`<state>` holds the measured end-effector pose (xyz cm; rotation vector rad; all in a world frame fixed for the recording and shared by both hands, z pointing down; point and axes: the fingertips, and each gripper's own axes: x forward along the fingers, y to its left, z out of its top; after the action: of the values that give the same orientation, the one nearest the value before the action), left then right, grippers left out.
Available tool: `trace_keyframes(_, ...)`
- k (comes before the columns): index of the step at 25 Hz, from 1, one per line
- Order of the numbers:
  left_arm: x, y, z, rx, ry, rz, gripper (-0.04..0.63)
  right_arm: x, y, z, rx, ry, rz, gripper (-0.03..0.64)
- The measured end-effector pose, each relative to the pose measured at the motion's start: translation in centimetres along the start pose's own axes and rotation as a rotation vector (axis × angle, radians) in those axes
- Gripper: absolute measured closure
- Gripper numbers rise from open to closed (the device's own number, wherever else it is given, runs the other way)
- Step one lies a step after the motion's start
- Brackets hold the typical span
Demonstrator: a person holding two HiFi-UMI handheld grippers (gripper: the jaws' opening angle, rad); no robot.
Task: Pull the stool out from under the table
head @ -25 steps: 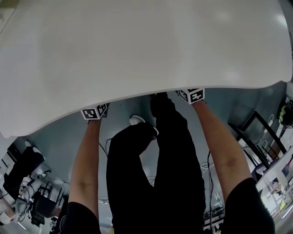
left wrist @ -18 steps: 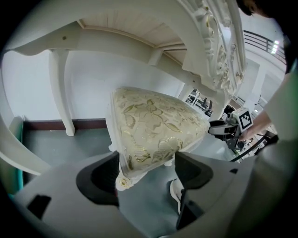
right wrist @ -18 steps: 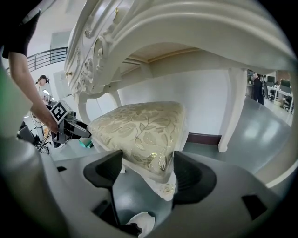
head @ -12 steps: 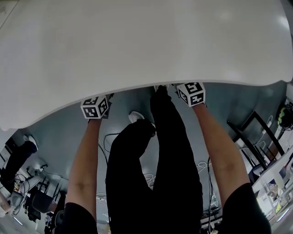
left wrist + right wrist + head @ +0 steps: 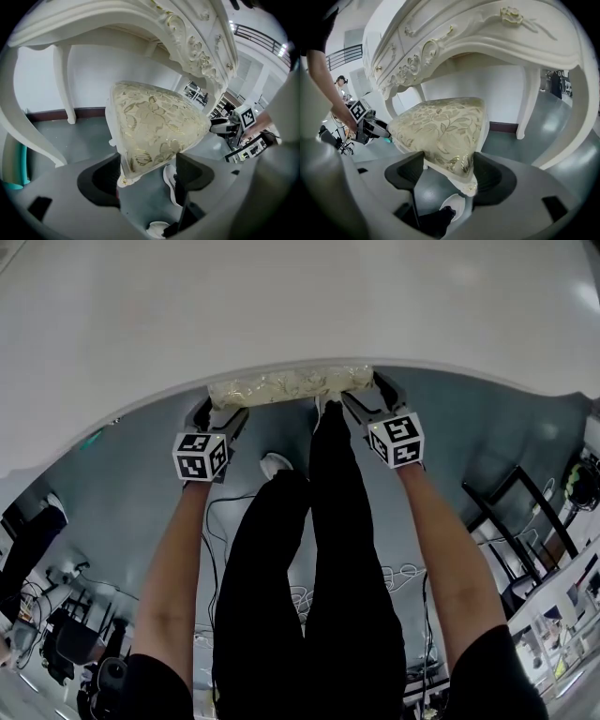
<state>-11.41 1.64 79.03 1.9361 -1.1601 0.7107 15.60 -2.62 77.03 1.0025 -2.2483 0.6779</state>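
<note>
**Both jaws on the stool's front corners, seat mostly under the counter**

The upholstered stool (image 5: 286, 385) lies dead ahead of both sets of jaws. Only its near edge shows past the rim of the white carved counter (image 5: 281, 306); the rest sits beyond the jaws, beneath it. Its long axis runs crosswise, from one gripper to the other.

The right gripper (image 5: 447, 176) is clamped on one front corner, with the cushion filling the span between its jaws. The left gripper (image 5: 147, 173) holds the other corner. There the seat is hard against one jaw and meets the other only near its tip, so that hold looks looser.

Neither hand is nearer. The pull should run straight back along the jaws, toward the person's legs (image 5: 319, 549), which stand just behind them.
</note>
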Motion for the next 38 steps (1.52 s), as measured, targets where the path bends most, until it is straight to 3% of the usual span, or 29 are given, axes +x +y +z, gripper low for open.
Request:
trace_keyframes(8,-0.6,-0.3,-1.4,0.008,0.036,-0.005,0.221,-0.8,1.2,-1.4,0.02,0.015,-0.024,0.272)
trace_keyframes(23,-3.0,-2.7,-8.8,-0.011,0.132,0.008,0.219,-3.6,4.9,-7.3,0.021,0.108,-0.013,0.273)
trace_keyframes(28,-3.8,-3.9,-10.2,-0.042,0.132,0.037,0.219,-4.7,5.3,-8.1,0.014,0.13,-0.006,0.273)
trace_keyframes(38,-4.7,-4.7,-12.0,-0.017,0.122,0.032,0.22,-6.2,6.7,-10.1,0.027,0.116,-0.013,0.275)
